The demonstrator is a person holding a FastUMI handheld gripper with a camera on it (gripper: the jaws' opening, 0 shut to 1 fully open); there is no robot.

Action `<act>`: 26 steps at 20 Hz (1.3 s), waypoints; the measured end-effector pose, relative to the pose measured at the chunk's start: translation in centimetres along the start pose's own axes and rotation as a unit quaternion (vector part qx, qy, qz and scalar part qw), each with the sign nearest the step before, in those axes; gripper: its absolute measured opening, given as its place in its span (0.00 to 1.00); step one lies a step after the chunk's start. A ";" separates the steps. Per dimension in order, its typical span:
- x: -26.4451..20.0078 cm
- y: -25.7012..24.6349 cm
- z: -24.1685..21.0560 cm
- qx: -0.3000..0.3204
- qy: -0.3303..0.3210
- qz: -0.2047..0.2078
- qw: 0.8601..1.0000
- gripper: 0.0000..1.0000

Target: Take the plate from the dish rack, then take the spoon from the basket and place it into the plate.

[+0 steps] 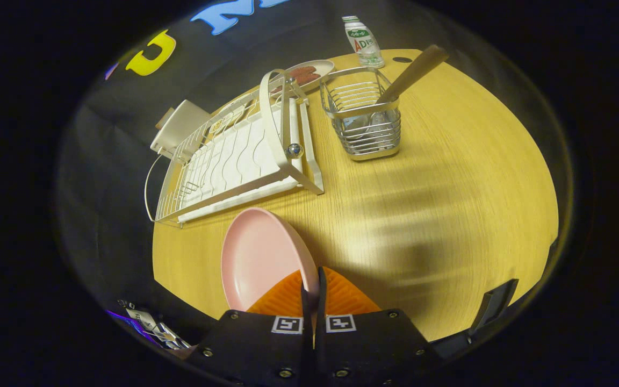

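Gripper view: hand-held gripper [310,287] pinches one plate [258,258]; one spoon [409,75] in one basket [366,115].

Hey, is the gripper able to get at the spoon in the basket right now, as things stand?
Probably not yet. The gripper is shut on the pink plate, so its fingers are occupied. The spoon stands in the wire basket beyond, handle sticking up free, with bare table between.

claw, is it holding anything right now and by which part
The claw is shut on the pink plate, both fingers pinching its rim at the edge nearest the camera, with the plate out of the dish rack above the wooden table.
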State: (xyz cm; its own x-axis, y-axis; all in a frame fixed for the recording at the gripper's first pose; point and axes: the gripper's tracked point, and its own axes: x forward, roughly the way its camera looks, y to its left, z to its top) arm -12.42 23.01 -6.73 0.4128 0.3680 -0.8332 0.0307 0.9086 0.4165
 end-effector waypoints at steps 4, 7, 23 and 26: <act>1.8 -0.1 -0.1 0.019 -0.010 0.037 0.999 0.02; 2.0 -0.4 -0.2 0.009 -0.018 0.045 0.999 0.05; -13.0 -4.8 11.5 -0.153 -0.405 -0.070 0.899 0.30; -13.6 -6.1 12.5 -0.164 -0.434 -0.077 0.883 0.30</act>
State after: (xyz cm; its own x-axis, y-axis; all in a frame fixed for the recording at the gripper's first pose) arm -6.85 10.00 6.65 0.9729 0.0752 -0.2188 -0.0596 0.9953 0.0769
